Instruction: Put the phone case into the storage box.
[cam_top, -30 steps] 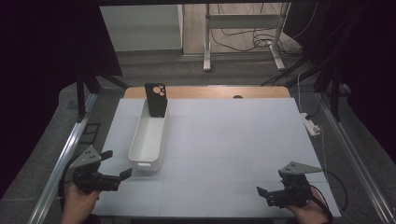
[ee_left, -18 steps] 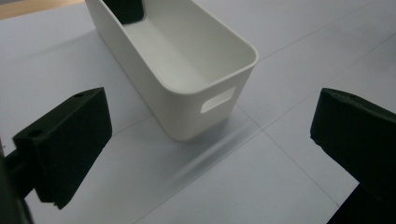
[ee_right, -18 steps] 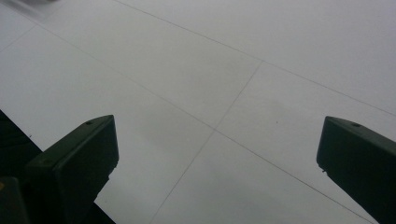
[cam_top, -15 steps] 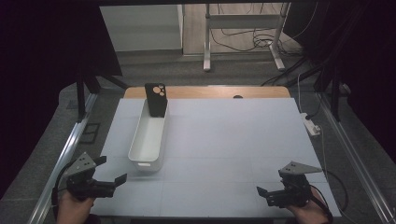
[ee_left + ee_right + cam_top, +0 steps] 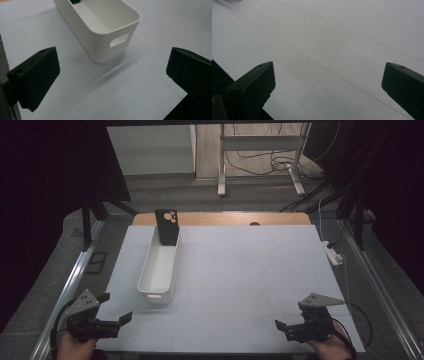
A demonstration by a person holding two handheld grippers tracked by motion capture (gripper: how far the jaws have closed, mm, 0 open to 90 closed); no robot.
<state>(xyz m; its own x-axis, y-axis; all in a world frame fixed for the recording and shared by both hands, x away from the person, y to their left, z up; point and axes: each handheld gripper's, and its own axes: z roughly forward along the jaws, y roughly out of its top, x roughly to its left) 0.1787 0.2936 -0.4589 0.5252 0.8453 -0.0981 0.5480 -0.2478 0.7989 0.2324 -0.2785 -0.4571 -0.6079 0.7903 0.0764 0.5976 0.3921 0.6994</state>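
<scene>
Phone case [image 5: 166,226] stood propped at the far end of the white bin [image 5: 150,275]; both pairs of jaws gaped empty, left gripper [image 5: 116,313] near the bin, right gripper [image 5: 281,326] well apart. No step looked begun; reaching seemed next.

Both grippers, left gripper [image 5: 114,319] and right gripper [image 5: 283,327], are black, with blocky jaws, grey three-cornered top plates and trailing black cables.

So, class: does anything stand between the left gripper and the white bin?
Nothing visible does. The left gripper has bare table between its open fingers and the white bin.
</scene>
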